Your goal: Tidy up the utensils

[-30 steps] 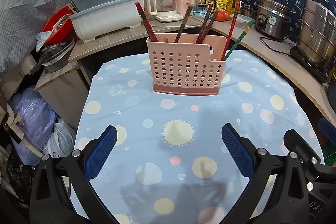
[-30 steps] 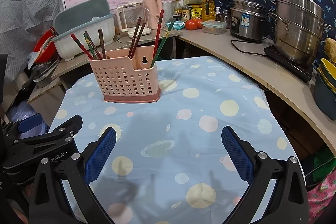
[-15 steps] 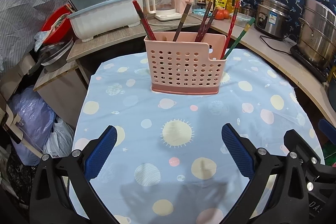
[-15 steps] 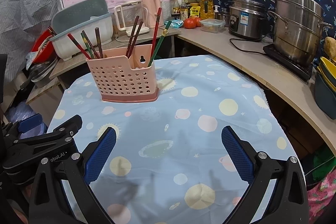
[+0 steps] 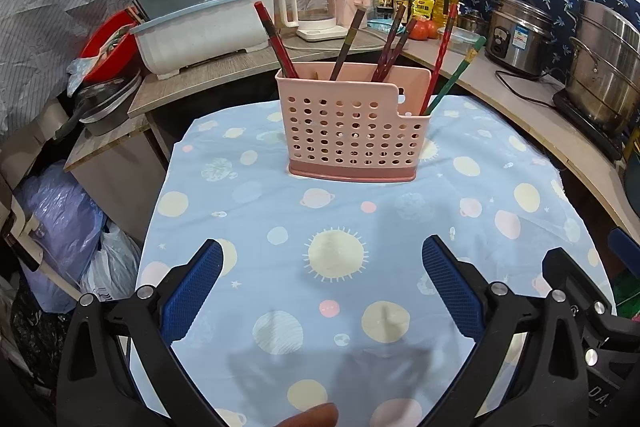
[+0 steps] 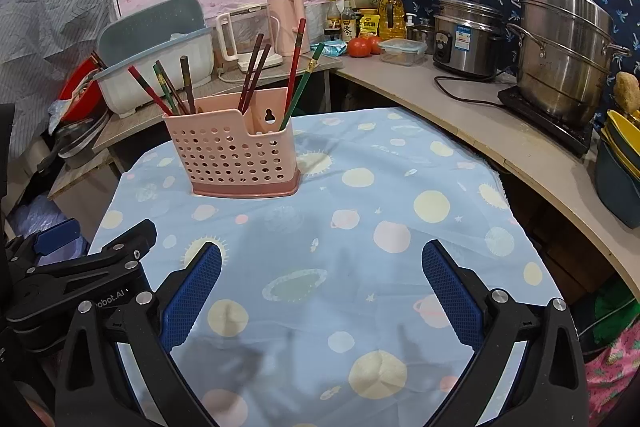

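A pink perforated utensil holder (image 5: 352, 131) stands upright on the blue planet-print tablecloth (image 5: 336, 259); it also shows in the right wrist view (image 6: 236, 155). Several chopsticks, red, dark brown and green (image 5: 452, 83), stand in its compartments (image 6: 296, 67). My left gripper (image 5: 322, 283) is open and empty, low over the cloth in front of the holder. My right gripper (image 6: 322, 283) is open and empty, to the right of the left one, whose black body (image 6: 76, 275) shows at its lower left.
A grey dish drainer (image 5: 200, 27), kettles (image 5: 312, 7), bottles and tomatoes (image 6: 360, 47) stand behind the table. A rice cooker (image 6: 464, 35) and a steel steamer pot (image 6: 564, 55) stand on the curved counter at right. Plastic bags (image 5: 64, 223) lie at left.
Both grippers have drifted slightly, so the holder sits a little differently in each view. Both stay open and empty. A fingertip now shows at the bottom of the left wrist view.
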Tool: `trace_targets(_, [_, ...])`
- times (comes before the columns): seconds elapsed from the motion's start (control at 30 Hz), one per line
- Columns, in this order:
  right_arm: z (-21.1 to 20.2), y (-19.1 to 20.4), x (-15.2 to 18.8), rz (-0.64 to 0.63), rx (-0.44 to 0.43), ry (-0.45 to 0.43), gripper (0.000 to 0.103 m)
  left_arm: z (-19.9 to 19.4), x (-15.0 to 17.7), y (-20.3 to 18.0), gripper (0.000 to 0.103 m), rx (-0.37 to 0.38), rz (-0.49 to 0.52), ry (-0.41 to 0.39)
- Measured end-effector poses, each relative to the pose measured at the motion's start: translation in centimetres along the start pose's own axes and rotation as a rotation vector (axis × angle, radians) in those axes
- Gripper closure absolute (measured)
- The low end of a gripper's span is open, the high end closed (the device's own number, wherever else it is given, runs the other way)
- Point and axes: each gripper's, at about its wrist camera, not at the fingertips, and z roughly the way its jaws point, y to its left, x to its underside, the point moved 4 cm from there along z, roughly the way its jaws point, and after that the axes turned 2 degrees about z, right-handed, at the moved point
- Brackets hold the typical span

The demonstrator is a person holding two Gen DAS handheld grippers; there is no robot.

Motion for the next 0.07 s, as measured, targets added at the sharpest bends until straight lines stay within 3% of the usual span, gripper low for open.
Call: trace_targets(0.07, [-0.16,0.08,0.00,-0.003,0.004,-0.003,0.006,-0.02,0.07,-0.03,0.008,0.009,-0.001,0.005])
